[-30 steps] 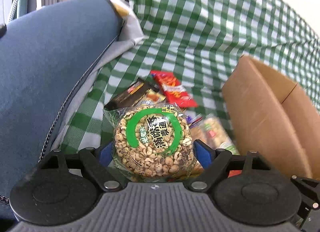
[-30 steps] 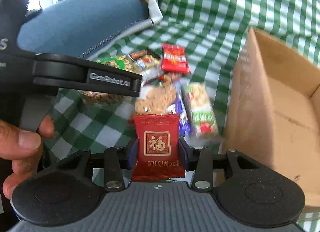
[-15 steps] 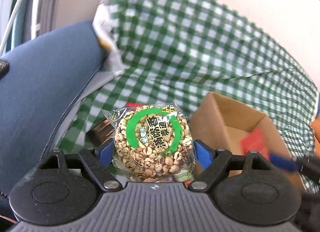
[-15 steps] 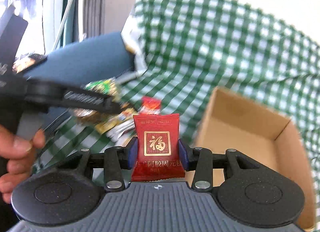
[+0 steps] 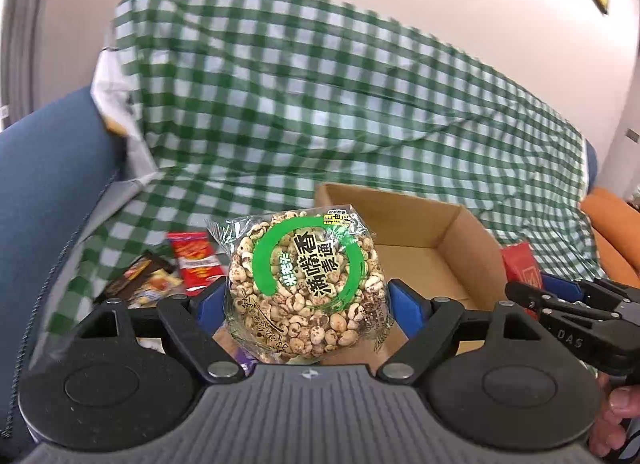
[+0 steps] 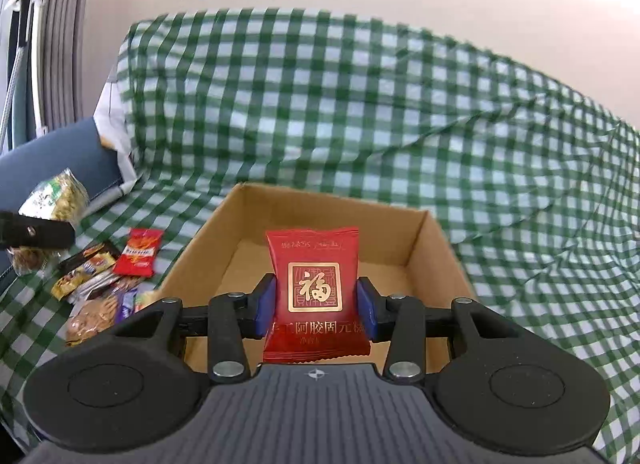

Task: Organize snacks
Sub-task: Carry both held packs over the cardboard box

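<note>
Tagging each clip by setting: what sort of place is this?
Probably a home living room: a blue sofa draped with a green checked cloth, curtains at the left, snack packets and a cardboard box.

Right tool grips red packet (upright) w/ cardboard box behind.

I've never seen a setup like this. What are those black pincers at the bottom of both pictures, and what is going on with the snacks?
No robot here: a person holds a hand-held pincer tool in each hand, each with a camera looking along its fingers. The left gripper grips a round puffed-grain cake in clear wrap. The right gripper grips a red packet above an open cardboard box. More snack packets lie loose on the green checked cloth, left of the box.
</note>
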